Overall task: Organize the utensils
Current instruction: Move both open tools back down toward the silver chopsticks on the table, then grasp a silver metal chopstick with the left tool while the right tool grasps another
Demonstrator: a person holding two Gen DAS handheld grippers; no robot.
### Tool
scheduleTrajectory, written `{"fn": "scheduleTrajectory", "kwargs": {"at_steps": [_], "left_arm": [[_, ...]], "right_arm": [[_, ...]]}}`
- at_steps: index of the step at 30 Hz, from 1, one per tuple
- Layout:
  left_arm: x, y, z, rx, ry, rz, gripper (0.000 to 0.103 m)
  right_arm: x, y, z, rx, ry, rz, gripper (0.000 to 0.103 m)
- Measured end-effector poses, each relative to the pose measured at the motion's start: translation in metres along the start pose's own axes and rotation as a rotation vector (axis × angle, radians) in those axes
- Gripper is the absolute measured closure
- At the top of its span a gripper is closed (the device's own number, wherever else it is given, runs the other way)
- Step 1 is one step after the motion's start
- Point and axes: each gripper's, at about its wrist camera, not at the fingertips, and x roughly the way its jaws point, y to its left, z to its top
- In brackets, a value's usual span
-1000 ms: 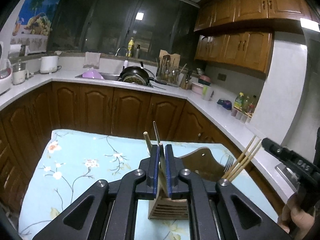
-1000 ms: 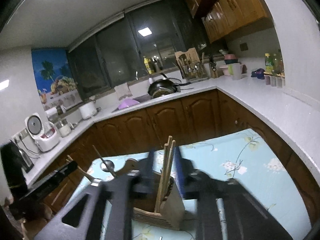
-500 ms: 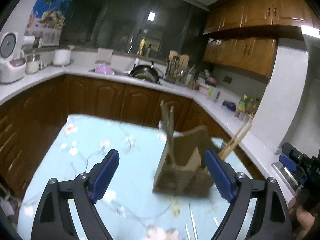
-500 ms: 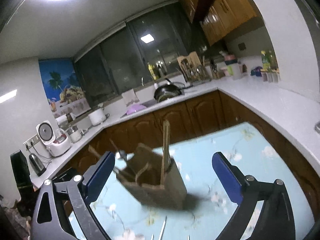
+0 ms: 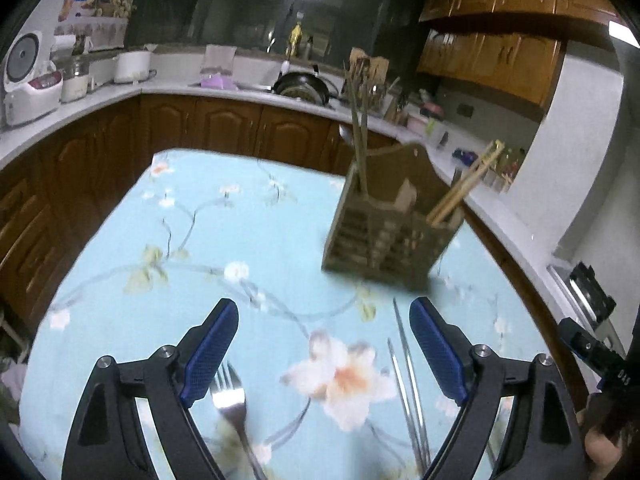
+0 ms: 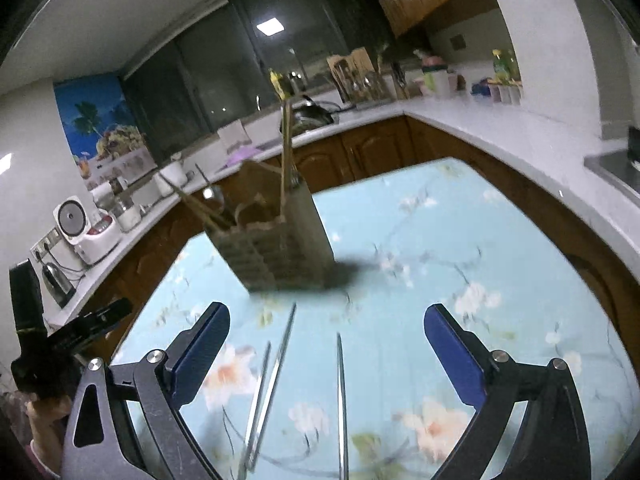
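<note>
Left wrist view, left to right: left claw (image 5: 324, 354) wide open, nothing between the blue pads (image 5: 210, 350). Fork (image 5: 228, 398) lies flat on the bench (image 5: 120, 256), tines just beside the left pad, handle running back under the claw, blurred. Metal chopsticks (image 5: 406, 368) lie flat just inside the right pad, tips pointing at the holder (image 5: 384, 236). Holder stands on the floral cloth ahead of the claw, right of centre, well apart from the pads. Its left slot has two wooden sticks (image 5: 358, 128) near upright, with a spoon bowl (image 5: 346, 134) just behind them. Its right slot has wooden chopsticks (image 5: 466, 186) leaning right. The other claw body is visible at the far right edge.

Right wrist view: right claw (image 6: 326, 354) also wide open, empty. Holder (image 6: 276, 240) ahead, left of centre, blurred. Leaning chopsticks (image 6: 188, 200) on its left side, upright sticks (image 6: 286, 152) on its right. Two metal chopsticks (image 6: 276, 368) lie flat left of centre between the pads, and a single one (image 6: 340, 396) lies near centre; none touch the pads. All loose pieces sit on the bench in front of the holder.
</note>
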Motion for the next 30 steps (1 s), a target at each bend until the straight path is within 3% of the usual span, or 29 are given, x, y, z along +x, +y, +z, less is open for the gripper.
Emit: {"fn": "scheduleTrajectory", "kwargs": {"at_steps": [8,11,17,22,30], "left_arm": [[-0.008,-0.006,-0.014,-0.008,0.064,0.000,0.015],[-0.008,-0.013,-0.012,0.002,0.067,-0.002,0.015],[0.003,-0.015,-0.012,0.019,0.089,-0.007,0.015],[0.017,-0.018,-0.013,0.021,0.120,-0.008,0.016],[0.055,-0.035,-0.004,0.062,0.181,-0.008,0.017]], "right_arm": [[0.004,-0.004,-0.023,-0.026,0.045,-0.016,0.005],[0.008,-0.001,-0.025,-0.035,0.056,-0.018,0.010],[0.024,0.000,-0.028,-0.043,0.108,-0.029,0.033],[0.052,-0.001,-0.029,-0.045,0.185,-0.015,0.063],[0.107,0.004,-0.029,-0.107,0.308,-0.015,0.073]]}}
